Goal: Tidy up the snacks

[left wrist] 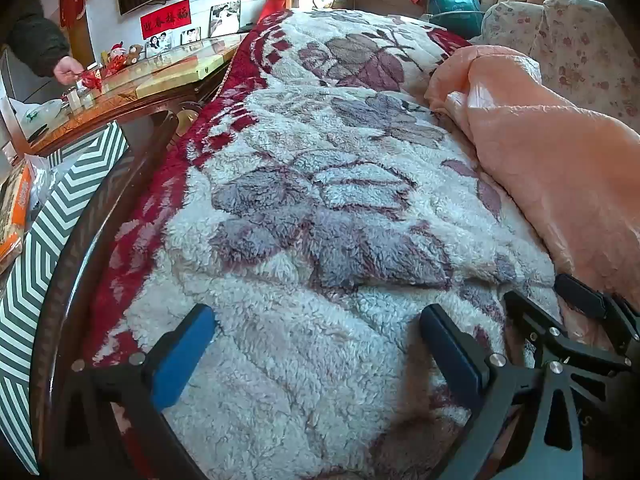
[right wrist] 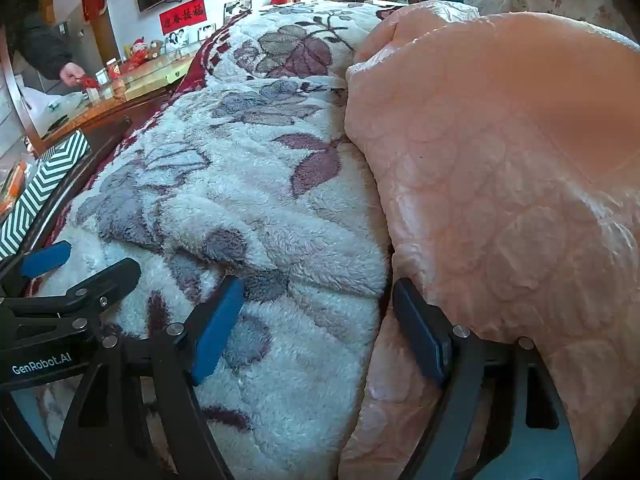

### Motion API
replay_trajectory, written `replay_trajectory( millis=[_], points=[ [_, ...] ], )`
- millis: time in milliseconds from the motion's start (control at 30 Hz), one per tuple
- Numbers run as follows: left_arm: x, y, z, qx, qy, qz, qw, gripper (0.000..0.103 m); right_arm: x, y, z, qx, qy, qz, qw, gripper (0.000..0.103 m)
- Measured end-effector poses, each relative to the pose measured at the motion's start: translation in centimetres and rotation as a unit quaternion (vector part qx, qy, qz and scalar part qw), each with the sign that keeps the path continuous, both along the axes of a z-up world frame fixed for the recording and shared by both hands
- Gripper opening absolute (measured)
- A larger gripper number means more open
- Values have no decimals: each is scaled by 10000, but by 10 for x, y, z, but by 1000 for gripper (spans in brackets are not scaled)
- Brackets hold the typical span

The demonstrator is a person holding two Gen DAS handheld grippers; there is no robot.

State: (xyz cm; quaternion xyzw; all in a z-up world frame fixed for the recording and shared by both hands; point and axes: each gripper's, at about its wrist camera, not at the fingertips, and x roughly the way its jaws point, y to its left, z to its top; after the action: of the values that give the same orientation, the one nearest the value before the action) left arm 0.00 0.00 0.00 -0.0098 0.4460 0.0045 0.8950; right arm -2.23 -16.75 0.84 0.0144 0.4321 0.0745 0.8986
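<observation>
Both grippers, left gripper (left wrist: 316,332) and right gripper (right wrist: 316,320), we held wide, empty, over the fleece blanket (left wrist: 320,184), apparently idle, far from snack packets (left wrist: 16,208)

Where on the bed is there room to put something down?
The fleece blanket is bare between the red border and the peach quilt. The quilt side is heaped, and the side table is cluttered.
</observation>
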Motion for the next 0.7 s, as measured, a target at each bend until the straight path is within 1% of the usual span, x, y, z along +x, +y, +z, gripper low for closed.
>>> replay_trajectory(
  millis=[700],
  points=[
    [0, 0, 0, 4, -2, 0, 10000, 103, 0, 0, 0, -64, 4, 2, 10000, 78]
  ],
)
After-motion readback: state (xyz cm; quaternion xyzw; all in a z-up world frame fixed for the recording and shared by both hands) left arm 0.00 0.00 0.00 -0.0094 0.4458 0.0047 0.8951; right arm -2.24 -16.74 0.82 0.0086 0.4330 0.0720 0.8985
